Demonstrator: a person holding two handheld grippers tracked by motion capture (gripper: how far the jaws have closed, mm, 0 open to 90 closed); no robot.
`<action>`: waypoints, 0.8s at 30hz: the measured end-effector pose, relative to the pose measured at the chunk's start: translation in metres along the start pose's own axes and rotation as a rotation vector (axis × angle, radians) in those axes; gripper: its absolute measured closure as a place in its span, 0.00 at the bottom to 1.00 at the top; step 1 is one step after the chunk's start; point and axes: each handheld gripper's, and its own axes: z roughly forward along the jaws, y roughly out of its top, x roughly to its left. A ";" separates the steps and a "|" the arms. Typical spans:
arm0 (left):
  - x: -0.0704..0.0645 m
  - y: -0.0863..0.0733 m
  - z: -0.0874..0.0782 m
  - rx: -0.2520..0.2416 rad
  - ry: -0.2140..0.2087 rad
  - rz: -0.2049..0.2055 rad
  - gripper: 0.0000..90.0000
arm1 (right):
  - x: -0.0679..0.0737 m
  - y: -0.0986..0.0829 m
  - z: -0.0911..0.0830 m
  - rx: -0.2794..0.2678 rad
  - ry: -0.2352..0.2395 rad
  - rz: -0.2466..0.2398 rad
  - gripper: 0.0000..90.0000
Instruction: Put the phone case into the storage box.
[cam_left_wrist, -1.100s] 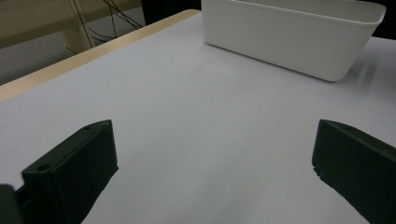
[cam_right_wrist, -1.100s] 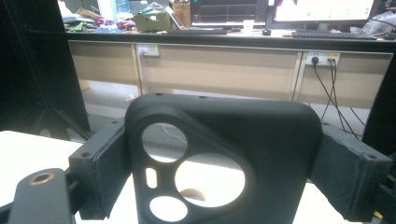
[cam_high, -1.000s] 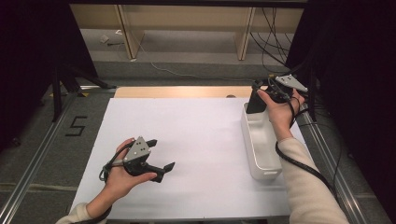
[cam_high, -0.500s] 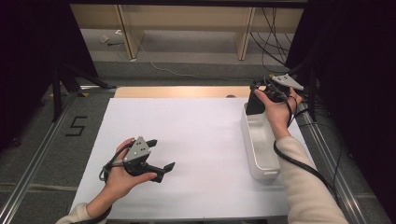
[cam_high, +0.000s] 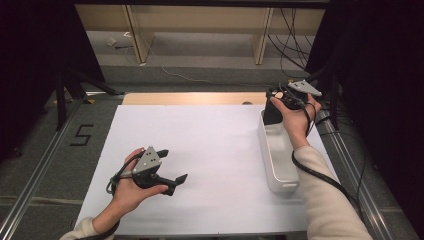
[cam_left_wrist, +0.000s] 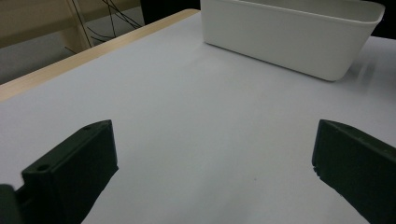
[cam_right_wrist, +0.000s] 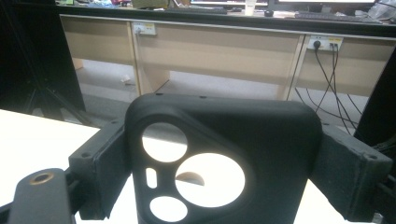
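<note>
A white table sheet is laid over the wooden tabletop. Beyond it, loose cables are seen beneath wooden shelving.

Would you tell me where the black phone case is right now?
The black phone case is clamped in the right gripper, above the white bin's far end.

matt black phone case, glossy white plastic bin

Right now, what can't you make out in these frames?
- Lower end of the black phone case with round cut-outs: cut off by the bottom edge of the right gripper view.
- Floor of the long white plastic bin: far end hidden by the right tongs and hand in the high view; its near wall hides the inside in the left gripper view.
</note>
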 end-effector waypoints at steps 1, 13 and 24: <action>0.000 0.000 0.000 0.000 0.000 -0.001 0.00 | 0.000 0.000 0.000 0.001 0.000 -0.001 0.17; 0.000 0.000 0.000 -0.001 0.000 0.000 0.00 | 0.001 -0.003 0.003 0.026 -0.002 -0.014 0.16; 0.000 0.000 0.000 0.000 -0.001 0.001 0.00 | 0.003 -0.005 0.007 0.059 0.001 -0.030 0.16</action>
